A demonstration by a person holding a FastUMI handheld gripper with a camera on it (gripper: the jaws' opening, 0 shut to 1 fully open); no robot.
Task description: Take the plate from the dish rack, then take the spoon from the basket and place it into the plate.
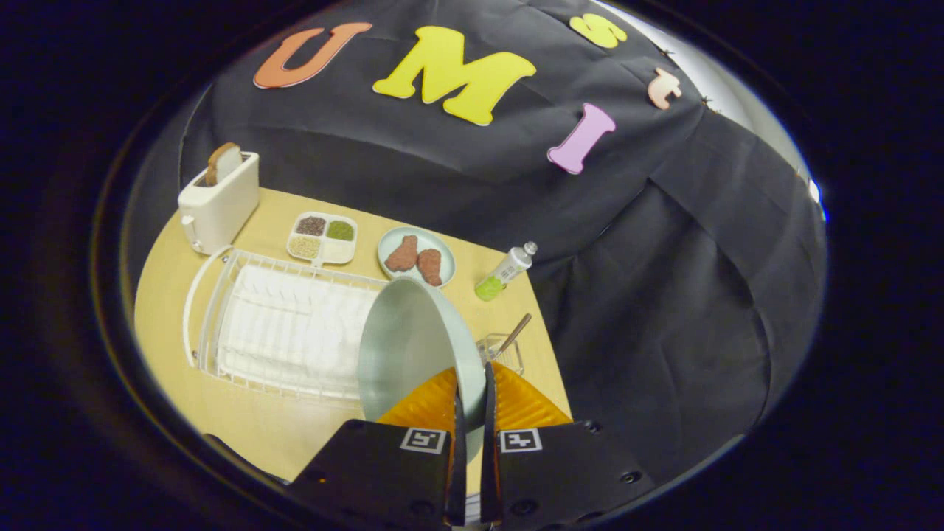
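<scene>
So in the gripper view the claw (472,402) sits at the bottom centre of the frame, its two orange fingers (424,405) nearly closed and pinching the rim of a pale green plate (402,346), one finger on each side of the edge. The plate stands up on edge, lifted clear, its hollow face turned toward the left of the frame, and it overlaps the right end of the white wire dish rack (280,324) that fills the middle left on the tan surface (166,295). Just right of the plate, beyond the right finger, there's a small clear basket (509,354) with the spoon (514,333) standing in it, brown handle leaning up to the right. Further back, a small bottle (505,273) with green stuff in its lower end lies tilted at the surface's edge; its label is too small to read. Behind the rack: a second pale plate (417,257) with two brown food pieces, a white divided tray (322,237) with grains and green stuff, and in the upper left a white toaster (219,199) with a slice of bread (223,161) poking out. Each finger base carries a black-and-white square marker (422,440), no readable text there.
</scene>
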